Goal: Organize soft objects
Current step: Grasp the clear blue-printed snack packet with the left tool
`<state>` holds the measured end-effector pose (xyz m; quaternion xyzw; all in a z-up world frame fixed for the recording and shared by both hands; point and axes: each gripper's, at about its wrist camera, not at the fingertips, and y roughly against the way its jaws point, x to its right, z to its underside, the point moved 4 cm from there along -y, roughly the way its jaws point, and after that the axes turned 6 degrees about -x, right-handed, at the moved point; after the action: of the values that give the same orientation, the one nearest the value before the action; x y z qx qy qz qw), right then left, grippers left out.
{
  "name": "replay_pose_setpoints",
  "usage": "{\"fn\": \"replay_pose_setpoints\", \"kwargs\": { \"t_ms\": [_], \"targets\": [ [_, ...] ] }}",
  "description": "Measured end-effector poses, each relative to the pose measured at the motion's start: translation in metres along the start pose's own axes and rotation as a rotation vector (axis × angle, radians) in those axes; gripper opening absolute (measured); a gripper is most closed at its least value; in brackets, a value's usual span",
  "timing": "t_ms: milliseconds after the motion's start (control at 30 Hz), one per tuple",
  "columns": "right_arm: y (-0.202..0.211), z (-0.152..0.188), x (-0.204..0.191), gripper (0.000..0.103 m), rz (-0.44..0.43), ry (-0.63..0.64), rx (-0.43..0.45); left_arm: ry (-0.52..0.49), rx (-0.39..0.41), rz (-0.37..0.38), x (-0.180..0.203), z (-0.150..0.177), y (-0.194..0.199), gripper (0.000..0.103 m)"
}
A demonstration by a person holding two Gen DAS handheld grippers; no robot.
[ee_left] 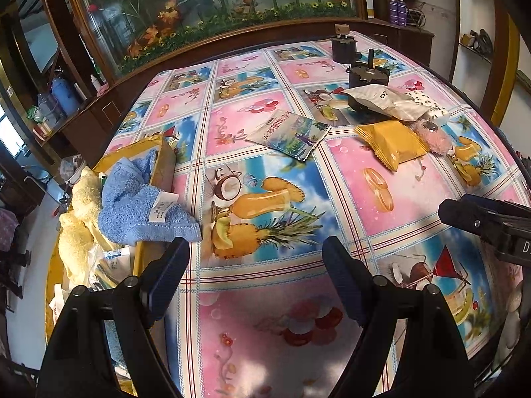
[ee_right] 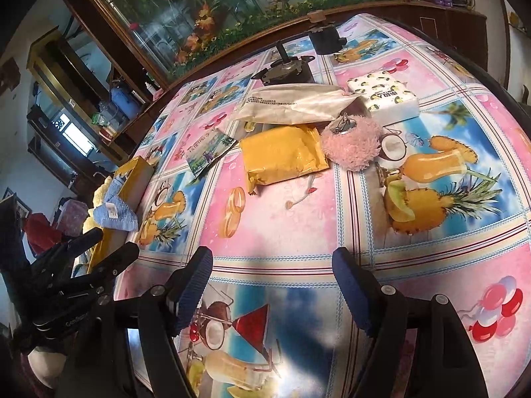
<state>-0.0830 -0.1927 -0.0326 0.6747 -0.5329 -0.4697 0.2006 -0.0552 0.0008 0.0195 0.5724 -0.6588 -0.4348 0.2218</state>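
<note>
A blue towel (ee_left: 139, 199) with a white label hangs over the rim of a yellow box (ee_left: 166, 162) at the table's left edge, beside a pale yellow towel (ee_left: 79, 219). My left gripper (ee_left: 255, 258) is open over the tablecloth just right of the box, holding nothing. A pink fluffy ball (ee_right: 351, 146), a yellow soft packet (ee_right: 282, 156), a white pouch (ee_right: 298, 102) and a tissue pack (ee_right: 385, 96) lie together further back. My right gripper (ee_right: 272, 268) is open and empty, well short of them.
A flat printed sachet (ee_left: 292, 132) lies mid-table. Two dark motor-like parts (ee_left: 365, 73) stand at the far edge. A fish tank with plants (ee_left: 212, 10) backs the table. The table drops off at left, past the box.
</note>
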Motion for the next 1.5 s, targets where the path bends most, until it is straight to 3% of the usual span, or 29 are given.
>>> {"fn": "replay_pose_setpoints", "kwargs": {
  "t_ms": [167, 433, 567, 700, 867, 933, 1033, 1167, 1400, 1500],
  "targets": [
    [-0.002, 0.0, -0.001, 0.077, 0.0, 0.006, -0.009, 0.04, -0.028, 0.105, -0.01, -0.015, -0.009, 0.082],
    [-0.003, -0.001, -0.001, 0.079, -0.01, 0.007, -0.007, 0.273, -0.053, 0.267, -0.05, -0.079, -0.057, 0.082],
    [-0.003, -0.001, -0.001, 0.079, -0.018, 0.011, -0.01, 0.289, -0.075, 0.307, -0.044, -0.109, -0.095, 0.082],
    [-0.002, -0.001, 0.0, 0.079, -0.029, 0.0, -0.007, 0.223, -0.113, 0.251, -0.028, -0.124, -0.127, 0.082],
    [-0.002, 0.0, 0.0, 0.08, -0.031, 0.001, -0.011, 0.135, -0.127, 0.243, -0.008, -0.125, -0.133, 0.086],
    [-0.003, -0.001, 0.0, 0.08, -0.029, 0.003, -0.012, 0.083, -0.125, 0.237, 0.0, -0.121, -0.127, 0.074],
    [-0.002, 0.0, -0.001, 0.08, -0.028, 0.001, -0.011, 0.046, -0.125, 0.312, 0.009, -0.108, -0.111, 0.056],
    [-0.002, -0.001, 0.0, 0.08, -0.025, -0.001, -0.009, 0.016, -0.14, 0.371, 0.018, -0.088, -0.091, 0.041],
    [-0.003, -0.001, -0.001, 0.082, -0.023, 0.005, -0.013, -0.067, -0.201, 0.517, 0.037, -0.048, -0.056, 0.041],
    [-0.002, -0.001, 0.0, 0.082, -0.021, 0.0, -0.008, -0.073, -0.162, 0.538, 0.035, -0.043, -0.036, 0.042]
  ]
}}
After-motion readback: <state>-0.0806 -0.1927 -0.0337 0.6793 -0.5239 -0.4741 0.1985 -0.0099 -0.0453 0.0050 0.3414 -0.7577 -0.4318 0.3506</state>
